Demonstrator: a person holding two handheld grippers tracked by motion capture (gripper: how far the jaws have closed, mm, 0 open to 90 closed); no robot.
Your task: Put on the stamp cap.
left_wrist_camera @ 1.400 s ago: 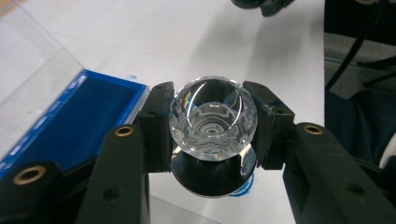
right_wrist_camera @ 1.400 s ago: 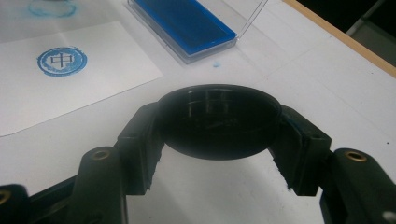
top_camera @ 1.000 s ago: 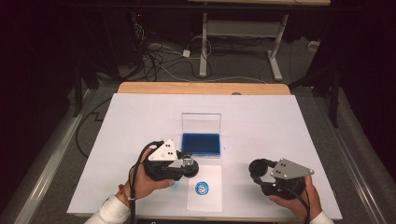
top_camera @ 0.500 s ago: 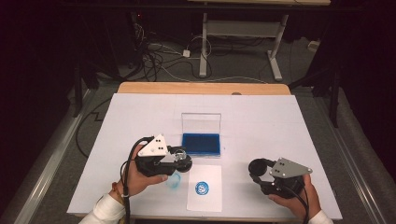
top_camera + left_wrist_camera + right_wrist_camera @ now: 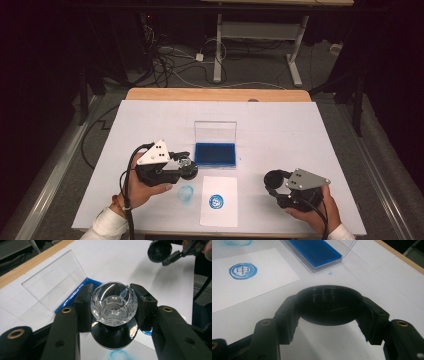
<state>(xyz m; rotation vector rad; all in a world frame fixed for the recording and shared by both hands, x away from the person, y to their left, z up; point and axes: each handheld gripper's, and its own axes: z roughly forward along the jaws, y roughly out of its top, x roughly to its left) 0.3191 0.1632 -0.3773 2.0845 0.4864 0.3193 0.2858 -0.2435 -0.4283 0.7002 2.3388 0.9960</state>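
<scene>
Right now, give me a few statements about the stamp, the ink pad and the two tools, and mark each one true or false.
1. The left tool is shut on the clear-handled stamp. True.
2. The right tool is open with nothing between its jaws. False: it is shut on a round black cap.
3. The blue ink pad has its clear lid closed over it. False: the lid stands open behind the pad.
4. A round blue print sits on the white paper sheet. True.
5. A blue smudge marks the table to the left of the sheet. True.
</scene>
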